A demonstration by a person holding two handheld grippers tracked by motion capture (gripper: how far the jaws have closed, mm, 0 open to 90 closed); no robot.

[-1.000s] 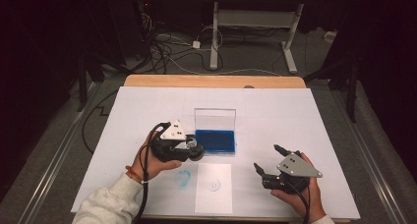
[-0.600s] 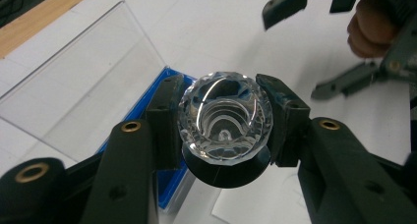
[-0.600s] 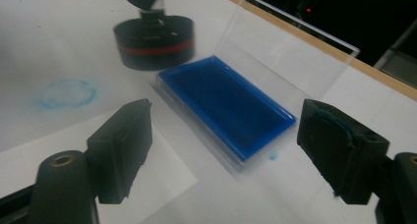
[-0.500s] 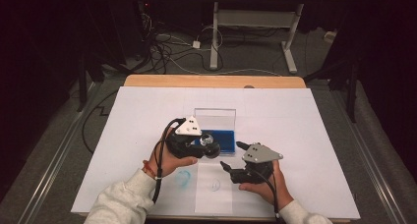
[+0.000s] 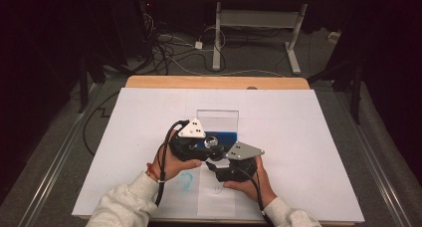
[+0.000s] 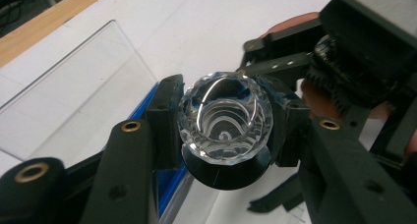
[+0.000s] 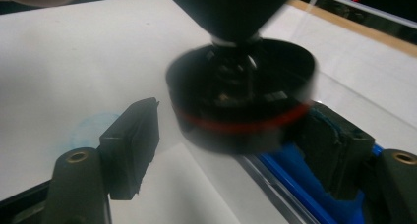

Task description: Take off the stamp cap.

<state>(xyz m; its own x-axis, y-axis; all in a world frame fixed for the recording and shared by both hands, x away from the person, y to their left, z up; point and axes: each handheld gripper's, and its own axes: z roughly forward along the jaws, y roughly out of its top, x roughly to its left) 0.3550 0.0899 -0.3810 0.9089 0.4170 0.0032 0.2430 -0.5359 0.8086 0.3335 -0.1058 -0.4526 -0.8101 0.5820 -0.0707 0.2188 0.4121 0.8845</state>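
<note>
A clear faceted crystal knob on a black round base sits between the jaws of my left gripper, which is shut on it. In the high view the left gripper holds it just above the table's middle. My right gripper is right beside it, pointing at the knob from the front. In the right gripper view the black base, with a red line round it, lies blurred between the right gripper. Its jaws have just been closing; the left pad stands apart from the base.
A clear box with a blue insert stands just behind the grippers on the white paper. A clear flat sheet and a faint blue smudge lie near the front edge. The wooden table edge runs along the back.
My right gripper has come in from the right to the left gripper, and its jaws have narrowed around the knob's base. The left gripper shifted slightly right early on, then kept still.
</note>
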